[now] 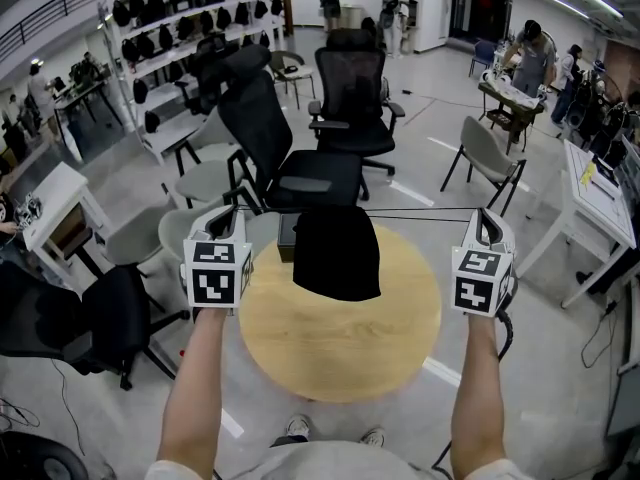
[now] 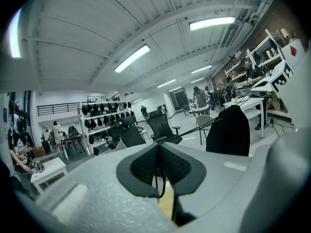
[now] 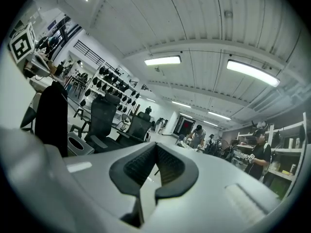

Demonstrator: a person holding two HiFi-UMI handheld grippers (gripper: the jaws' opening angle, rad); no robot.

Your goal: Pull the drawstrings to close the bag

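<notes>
A black drawstring bag (image 1: 337, 253) hangs upright over the far part of a round wooden table (image 1: 340, 353). Thin black drawstrings run taut and level from its top, one (image 1: 268, 211) to the left and one (image 1: 425, 212) to the right. My left gripper (image 1: 232, 212) is shut on the left string's end; in the left gripper view the cord (image 2: 194, 127) leads from the bag (image 2: 228, 132) into the shut left gripper (image 2: 159, 161). My right gripper (image 1: 484, 215) is shut on the right string. In the right gripper view the right gripper (image 3: 156, 160) stands shut, with the bag (image 3: 51, 118) far left.
A dark box (image 1: 287, 238) stands on the table behind the bag. Black office chairs (image 1: 290, 158) crowd the table's far side, a grey chair (image 1: 488, 153) stands at the right and a black chair (image 1: 100, 318) at the left. White desks (image 1: 600, 203) line the right wall.
</notes>
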